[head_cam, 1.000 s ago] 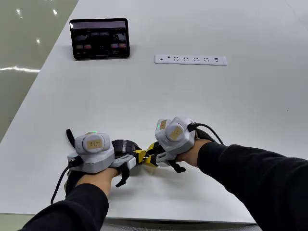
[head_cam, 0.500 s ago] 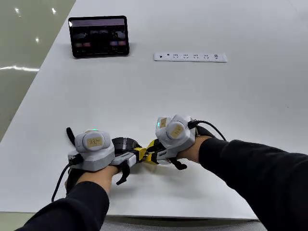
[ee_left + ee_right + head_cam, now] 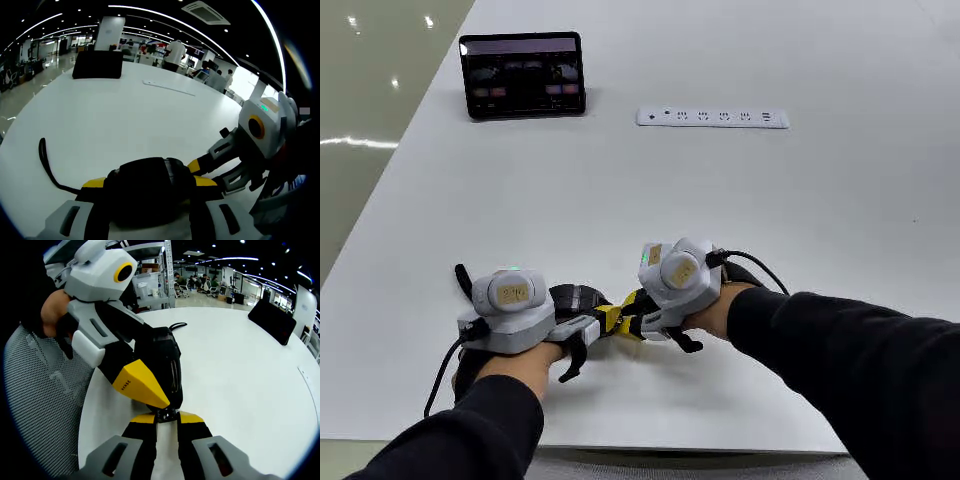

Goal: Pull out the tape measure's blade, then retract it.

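Working from the near edge of the table (image 3: 770, 200), we have the tape measure (image 3: 165, 357) between our 2 hands, on or just over the white top; we cannot tell which. The left gripper (image 3: 149, 181) is clamped across the black case, its 2 yellow-tipped jaws pressing on either side. The right gripper (image 3: 167, 418) faces it, jaws drawn together on a small dark tab at the case's mouth, which we take for the blade's end hook (image 3: 166, 413). No length of blade shows, so we judge the pull is only about to start. To do it well, we should hold the case steady with the left and draw the right straight away along the blade's own line. An even pull should stop the hook slipping from the pinch. A black strap (image 3: 47, 165) trails beside the case, away from the right gripper. Farther off lie a white power strip (image 3: 712, 118) and a dark tablet (image 3: 524, 76), both well apart from the work.
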`<state>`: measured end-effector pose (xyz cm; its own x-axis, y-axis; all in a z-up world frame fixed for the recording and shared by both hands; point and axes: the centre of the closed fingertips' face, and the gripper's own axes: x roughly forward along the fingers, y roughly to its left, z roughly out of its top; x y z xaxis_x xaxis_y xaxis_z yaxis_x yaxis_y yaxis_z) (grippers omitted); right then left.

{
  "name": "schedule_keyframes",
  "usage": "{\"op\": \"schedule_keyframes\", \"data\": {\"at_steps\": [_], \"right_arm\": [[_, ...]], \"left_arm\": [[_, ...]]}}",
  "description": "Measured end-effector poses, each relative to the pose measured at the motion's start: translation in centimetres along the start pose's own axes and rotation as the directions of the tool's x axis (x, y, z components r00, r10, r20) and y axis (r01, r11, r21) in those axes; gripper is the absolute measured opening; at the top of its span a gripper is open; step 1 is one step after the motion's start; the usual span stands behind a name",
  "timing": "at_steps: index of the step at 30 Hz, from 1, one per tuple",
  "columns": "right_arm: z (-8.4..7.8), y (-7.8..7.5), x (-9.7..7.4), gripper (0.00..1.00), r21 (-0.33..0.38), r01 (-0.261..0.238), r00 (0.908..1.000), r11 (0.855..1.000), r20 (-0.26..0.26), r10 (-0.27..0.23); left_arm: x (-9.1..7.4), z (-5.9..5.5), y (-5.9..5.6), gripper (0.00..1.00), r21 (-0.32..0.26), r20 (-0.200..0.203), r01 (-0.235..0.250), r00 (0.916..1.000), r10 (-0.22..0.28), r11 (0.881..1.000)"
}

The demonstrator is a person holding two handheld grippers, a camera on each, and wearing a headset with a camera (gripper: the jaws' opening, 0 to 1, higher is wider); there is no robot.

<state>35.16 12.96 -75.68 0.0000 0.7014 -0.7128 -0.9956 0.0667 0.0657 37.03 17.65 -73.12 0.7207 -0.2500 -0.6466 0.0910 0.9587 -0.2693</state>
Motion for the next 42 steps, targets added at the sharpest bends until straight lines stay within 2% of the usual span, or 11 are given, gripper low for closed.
{"op": "schedule_keyframes", "data": {"at_steps": [8,11,14,16,21,25,26,30,33,36,42], "right_arm": [[-0.1,0.0,0.1,0.11,0.011,0.004,1.0,1.0,-0.003,-0.004],[-0.1,0.0,-0.1,0.13,-0.037,0.042,0.9991,0.998,-0.004,-0.042],[-0.8,-0.4,-0.6,0.21,-0.042,0.054,0.9984,0.998,-0.016,-0.055],[-1.8,-1.4,-1.5,0.28,-0.04,0.109,0.9931,0.993,-0.04,-0.11],[-2.6,-2.2,-4.1,0.45,0.012,0.164,0.9864,0.986,0.011,-0.164],[-3.5,-2.7,-6.7,0.48,0.036,0.205,0.9785,0.978,0.018,-0.206],[-3.7,-3.0,-7.8,0.5,0.059,0.221,0.9745,0.973,0.027,-0.223],[-4.7,-3.9,-10.9,0.56,0.121,0.281,0.9568,0.952,0.043,-0.288],[-5.7,-3.7,-13.3,0.63,0.162,0.312,0.9438,0.936,0.061,-0.325],[-6.3,-3.1,-15.4,0.69,0.191,0.336,0.9316,0.922,0.076,-0.355],[-7.4,-2.0,-19.7,0.78,0.241,0.383,0.9035,0.892,0.103,-0.416]], "left_arm": [[0.0,0.0,0.0,0.61,0.009,0.008,0.0,1.0,0.0,1.0],[-0.1,0.1,0.0,0.62,0.002,0.059,0.024,0.998,-0.024,1.0],[0.2,-0.6,0.1,0.64,-0.003,-0.005,0.021,0.9998,-0.021,1.0],[-0.5,0.6,2.0,0.77,0.108,0.04,-0.109,0.9936,0.106,0.988],[-0.7,2.2,2.0,1.0,0.098,0.047,-0.091,0.9951,0.087,0.991],[-1.1,3.7,0.4,1.0,0.141,0.067,0.042,0.9964,-0.052,0.989],[-1.5,4.7,-0.2,1.0,0.169,0.101,0.092,0.9889,-0.11,0.981],[-2.5,4.8,-0.7,1.0,0.186,0.067,0.192,0.9759,-0.208,0.964],[-3.3,4.7,0.4,1.0,0.293,0.063,0.185,0.9753,-0.212,0.938],[-4.1,4.0,1.3,1.0,0.419,0.03,0.18,0.9768,-0.212,0.89],[-6.0,4.0,3.2,1.0,0.345,0.024,0.225,0.9684,-0.248,0.911]]}}
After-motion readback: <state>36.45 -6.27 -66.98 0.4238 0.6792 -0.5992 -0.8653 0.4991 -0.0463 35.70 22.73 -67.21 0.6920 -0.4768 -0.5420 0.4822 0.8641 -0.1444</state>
